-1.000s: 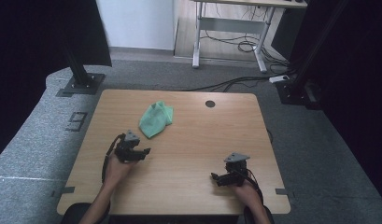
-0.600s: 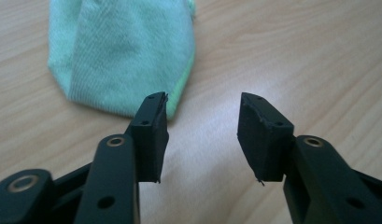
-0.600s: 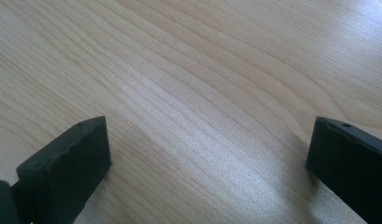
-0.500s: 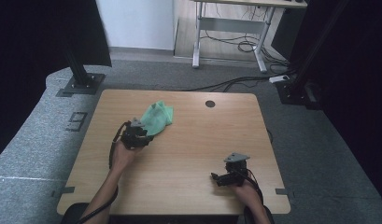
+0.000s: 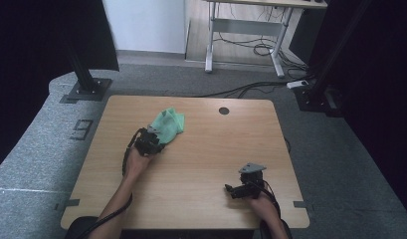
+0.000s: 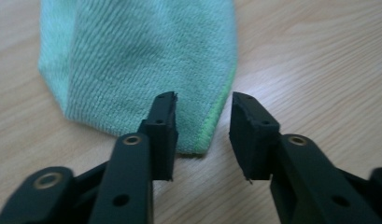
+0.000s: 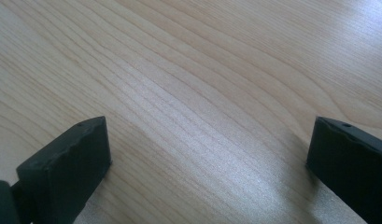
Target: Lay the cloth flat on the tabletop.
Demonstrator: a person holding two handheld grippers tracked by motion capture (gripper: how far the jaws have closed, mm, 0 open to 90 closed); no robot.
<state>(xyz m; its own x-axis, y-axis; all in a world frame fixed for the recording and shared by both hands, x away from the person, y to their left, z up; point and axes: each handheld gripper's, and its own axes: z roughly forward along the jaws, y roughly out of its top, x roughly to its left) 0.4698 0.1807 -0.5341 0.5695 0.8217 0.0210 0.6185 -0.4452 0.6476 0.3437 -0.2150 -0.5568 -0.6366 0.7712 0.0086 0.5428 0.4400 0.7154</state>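
Observation:
A green microfibre cloth point(image 5: 167, 125) lies crumpled on the wooden table point(image 5: 206, 149), left of middle. My left gripper point(image 5: 156, 139) has its tips at the cloth's near edge. In the left gripper view the cloth point(image 6: 132, 56) spreads ahead and its near corner lies between the two black fingers point(image 6: 163, 126). The jaws of this gripper point(image 6: 202, 116) have just been closing, but a gap remains and the pads do not press the fabric. My right gripper point(image 5: 230, 189) rests near the front right of the table, open point(image 7: 207, 149) over bare wood.
A round cable hole point(image 5: 224, 110) sits near the table's far edge. Grey carpet surrounds the table, with black stand bases point(image 5: 85, 89) at the back left and back right. A cable trails from the left gripper along the forearm.
My left gripper has moved forward and to the right across the table until its tips reached the cloth's near edge. The right gripper has stayed where it was.

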